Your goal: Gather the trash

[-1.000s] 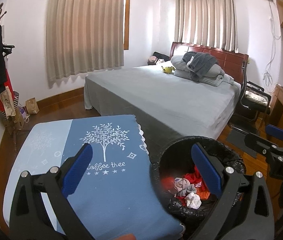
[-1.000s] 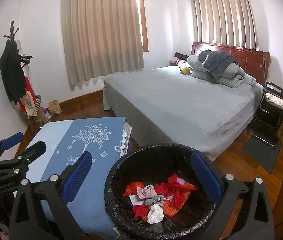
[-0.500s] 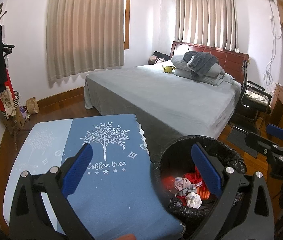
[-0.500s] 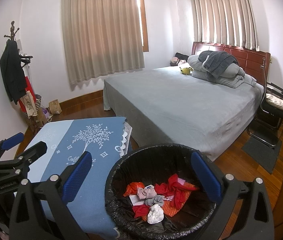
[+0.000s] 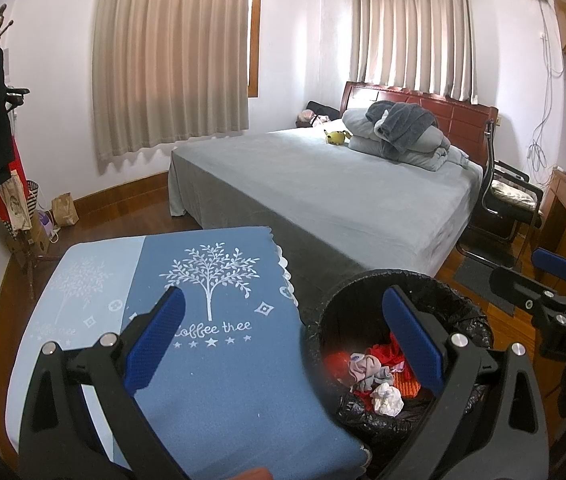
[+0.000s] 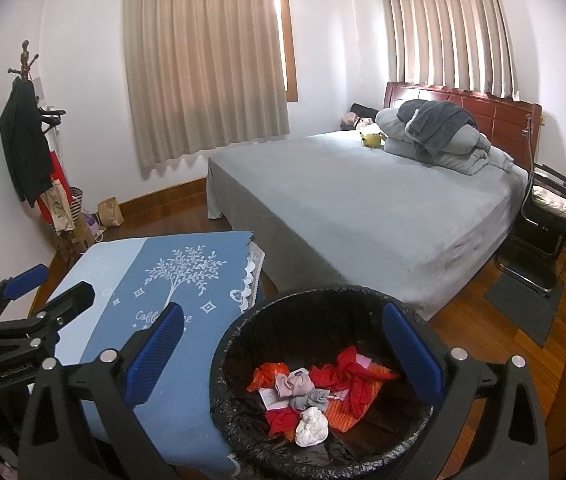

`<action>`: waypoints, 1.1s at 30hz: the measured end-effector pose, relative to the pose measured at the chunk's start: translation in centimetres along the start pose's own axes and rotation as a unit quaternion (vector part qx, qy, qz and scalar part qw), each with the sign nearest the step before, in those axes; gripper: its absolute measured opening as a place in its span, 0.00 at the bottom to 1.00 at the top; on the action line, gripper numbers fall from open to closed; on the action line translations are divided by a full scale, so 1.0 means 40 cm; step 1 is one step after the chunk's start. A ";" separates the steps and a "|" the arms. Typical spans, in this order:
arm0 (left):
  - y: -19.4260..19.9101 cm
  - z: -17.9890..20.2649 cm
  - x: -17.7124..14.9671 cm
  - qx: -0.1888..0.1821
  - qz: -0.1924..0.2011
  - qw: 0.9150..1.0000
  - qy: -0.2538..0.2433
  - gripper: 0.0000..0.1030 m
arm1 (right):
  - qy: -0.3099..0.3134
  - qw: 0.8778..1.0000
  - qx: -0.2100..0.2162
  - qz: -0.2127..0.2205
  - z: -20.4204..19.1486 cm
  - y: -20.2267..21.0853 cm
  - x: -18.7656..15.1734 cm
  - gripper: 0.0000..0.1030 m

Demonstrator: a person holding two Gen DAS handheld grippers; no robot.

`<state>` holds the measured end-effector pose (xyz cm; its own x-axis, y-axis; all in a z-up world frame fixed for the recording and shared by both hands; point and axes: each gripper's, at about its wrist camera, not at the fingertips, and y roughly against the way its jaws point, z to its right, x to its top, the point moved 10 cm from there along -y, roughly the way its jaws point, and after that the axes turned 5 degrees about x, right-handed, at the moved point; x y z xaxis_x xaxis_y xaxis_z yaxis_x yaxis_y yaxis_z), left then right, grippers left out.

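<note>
A black-lined trash bin (image 6: 239, 332) stands on the floor beside a table with a blue cloth (image 6: 187, 276). Red, grey and white crumpled scraps (image 6: 311, 392) lie inside it. My right gripper (image 6: 283, 344) is open and empty, held above the bin's near rim. My left gripper (image 5: 283, 328) is open and empty, held above the blue cloth (image 5: 211, 360) and the bin's left rim (image 5: 315, 320). The trash (image 5: 379, 376) shows there too. Each gripper appears in the other's view: the right one (image 5: 539, 288), the left one (image 6: 39, 292).
A grey bed (image 6: 363, 200) with folded bedding (image 6: 435, 136) and a yellow toy (image 6: 373, 139) fills the room's middle. A coat rack (image 6: 27, 140) with bags stands at the left wall. A black chair (image 6: 551, 208) and a mat (image 6: 523, 304) sit at the right.
</note>
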<state>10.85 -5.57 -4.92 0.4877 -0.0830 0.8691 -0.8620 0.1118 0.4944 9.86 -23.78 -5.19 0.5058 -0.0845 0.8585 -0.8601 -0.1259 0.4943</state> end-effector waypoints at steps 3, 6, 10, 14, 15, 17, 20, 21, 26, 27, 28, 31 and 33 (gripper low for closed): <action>-0.002 -0.001 -0.004 0.000 0.000 1.000 0.000 0.93 | 0.000 1.000 0.000 0.000 -0.001 -0.001 -0.002 0.95; -0.002 0.000 -0.003 0.000 -0.001 1.000 0.000 0.93 | 0.000 1.000 -0.001 -0.001 -0.002 -0.002 -0.004 0.95; -0.002 0.001 -0.007 0.000 -0.001 1.000 0.000 0.93 | 0.000 1.000 -0.001 -0.001 -0.004 -0.004 -0.006 0.95; -0.007 0.004 -0.022 -0.001 -0.005 1.000 0.000 0.93 | 0.001 1.000 -0.001 -0.003 -0.003 -0.007 -0.010 0.95; -0.010 0.007 -0.027 -0.001 -0.005 1.000 0.000 0.93 | 0.001 1.000 0.000 -0.004 -0.002 -0.009 -0.015 0.95; -0.012 0.009 -0.033 -0.001 -0.006 1.000 0.000 0.93 | 0.001 1.000 0.000 -0.006 0.001 -0.012 -0.022 0.95; -0.013 0.010 -0.033 -0.001 -0.006 1.000 0.000 0.93 | 0.000 1.000 0.001 -0.008 0.004 -0.017 -0.030 0.95; -0.013 0.010 -0.032 -0.001 -0.006 1.000 0.000 0.93 | 0.000 1.000 0.001 -0.009 0.005 -0.016 -0.032 0.95; -0.016 0.015 -0.033 -0.002 -0.010 1.000 0.001 0.93 | 0.000 1.000 0.001 -0.010 0.007 -0.019 -0.028 0.95; -0.016 0.016 -0.036 -0.002 -0.011 1.000 0.001 0.93 | 0.000 1.000 0.001 -0.010 0.007 -0.019 -0.027 0.95; -0.018 0.017 -0.032 -0.002 -0.011 1.000 0.001 0.94 | 0.000 1.000 0.001 -0.010 0.007 -0.019 -0.028 0.95; -0.018 0.018 -0.035 -0.002 -0.012 1.000 0.002 0.93 | 0.000 1.000 0.001 -0.011 0.007 -0.022 -0.030 0.95; -0.019 0.019 -0.037 -0.002 -0.012 1.000 0.002 0.93 | 0.000 1.000 0.001 -0.011 0.007 -0.023 -0.030 0.95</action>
